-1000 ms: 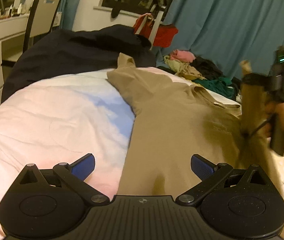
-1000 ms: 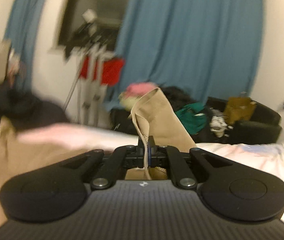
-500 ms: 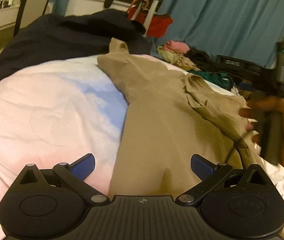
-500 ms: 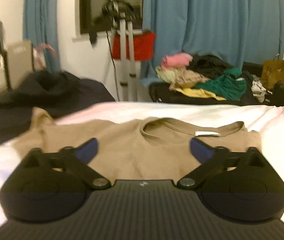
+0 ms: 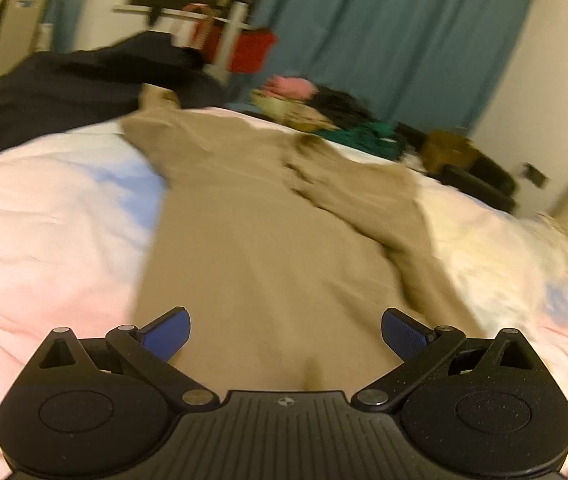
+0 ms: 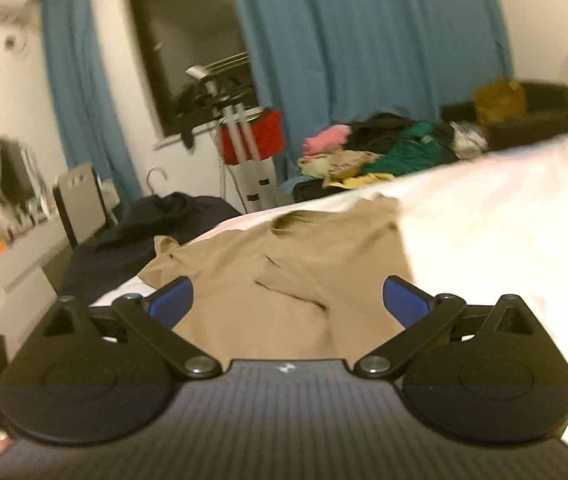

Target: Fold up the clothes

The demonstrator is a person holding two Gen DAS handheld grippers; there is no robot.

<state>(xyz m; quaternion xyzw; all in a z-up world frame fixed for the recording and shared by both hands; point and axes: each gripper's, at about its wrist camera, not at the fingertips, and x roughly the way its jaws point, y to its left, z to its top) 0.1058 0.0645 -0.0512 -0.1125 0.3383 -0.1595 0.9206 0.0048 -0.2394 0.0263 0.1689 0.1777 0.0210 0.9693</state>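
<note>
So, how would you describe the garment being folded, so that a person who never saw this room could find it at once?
Start from the bed with the pale pink and blue cover in front of the teal curtains. The tan shirt lies spread flat across the middle of it, one side folded inward. The dark bedding behind it is navy and bunched, and the other clothes sit heaped off the bed; this is the only tan piece laid flat.

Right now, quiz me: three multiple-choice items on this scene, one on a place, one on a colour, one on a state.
1. Where does the tan shirt lie?
A. on the bed
B. on a chair
C. on the floor

2. What colour are the curtains?
A. red
B. blue
C. white

3. How is the right gripper?
A. shut on the shirt
B. shut on nothing
C. open

Answers:
1. A, it is spread over the pale bedding.
2. B, blue drapes flank the dark window.
3. C, its blue pads stand wide apart with nothing between them.
</note>
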